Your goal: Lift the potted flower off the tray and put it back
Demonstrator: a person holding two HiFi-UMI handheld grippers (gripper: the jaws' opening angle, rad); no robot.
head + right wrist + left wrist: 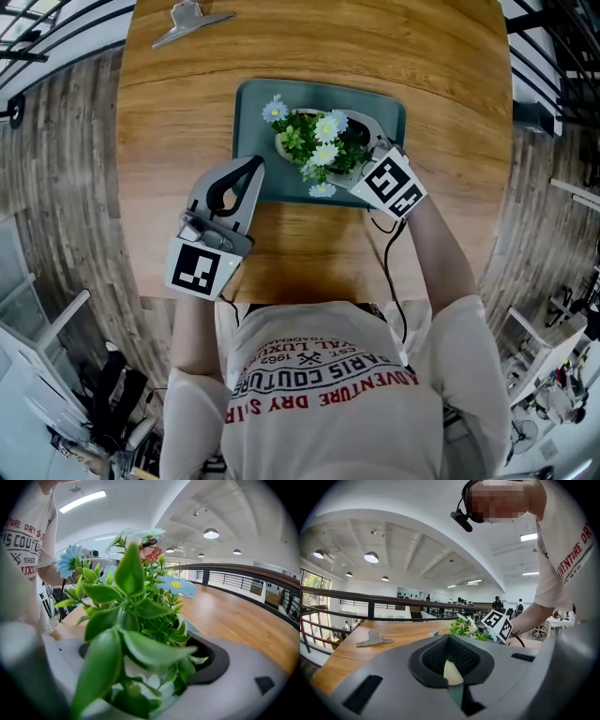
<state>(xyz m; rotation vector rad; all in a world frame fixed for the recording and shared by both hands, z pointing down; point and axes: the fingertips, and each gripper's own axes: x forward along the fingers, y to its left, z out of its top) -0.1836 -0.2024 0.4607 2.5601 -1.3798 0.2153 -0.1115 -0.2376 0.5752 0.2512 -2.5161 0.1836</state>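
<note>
Head view, right gripper (351,146) around potted flower (314,141)

Obstacles for you: right gripper (349,148) clasped round the potted flower (314,141); left gripper (251,169) at the left edge of the tray (251,98). Free passage: bare table (441,66) beyond; clip (187,21) far-left.

You worked under bright ceiling lamps (371,557), with fisheye-bent, dark-cornered gripper views and the potted flower (123,634) blurred close up.

The potted flower (314,145) stands on the tray (251,105), mid-worktop (431,56), with the right gripper (361,141) at its right. The left gripper (249,171) is at the tray's near-left corner; a clip (190,21) lies behind.
</note>
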